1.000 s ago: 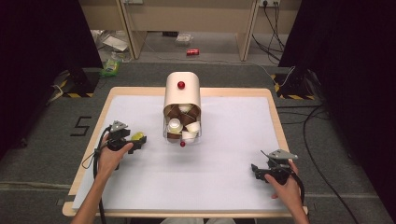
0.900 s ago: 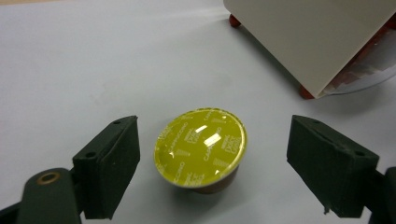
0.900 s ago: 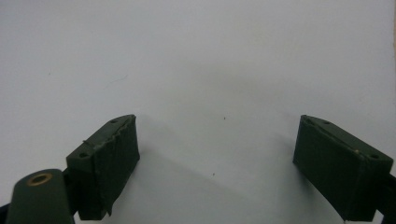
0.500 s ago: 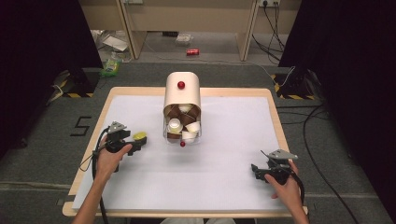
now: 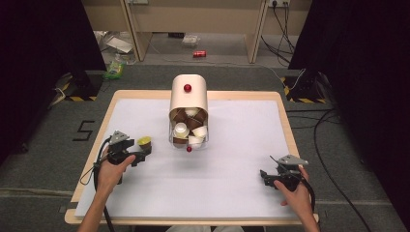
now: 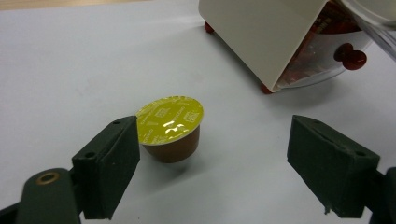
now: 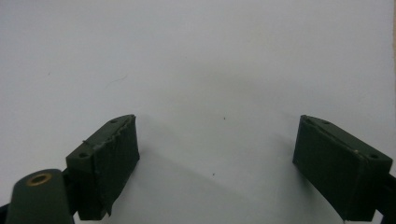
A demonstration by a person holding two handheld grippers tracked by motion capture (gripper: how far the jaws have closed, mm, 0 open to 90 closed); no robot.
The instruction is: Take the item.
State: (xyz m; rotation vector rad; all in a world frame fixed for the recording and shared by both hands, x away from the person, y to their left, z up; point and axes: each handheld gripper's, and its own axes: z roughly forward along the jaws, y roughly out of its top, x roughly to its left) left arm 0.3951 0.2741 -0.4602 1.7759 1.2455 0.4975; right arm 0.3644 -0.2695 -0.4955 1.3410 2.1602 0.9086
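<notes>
High view shows little change from a second ago: the left gripper (image 5: 143, 153) still sits with jaws wide beside the yellow-lidded capsule (image 5: 143, 141), which stands upright on the table (image 5: 232, 193) near the capsule dispenser (image 5: 188, 96). Right gripper (image 5: 265, 177) stays wide apart over bare white surface, with grey floor (image 5: 48, 159) around the table.

White-topped table (image 5: 241, 193), red can (image 5: 199, 53) on floor, black cables (image 5: 333, 145)
</notes>
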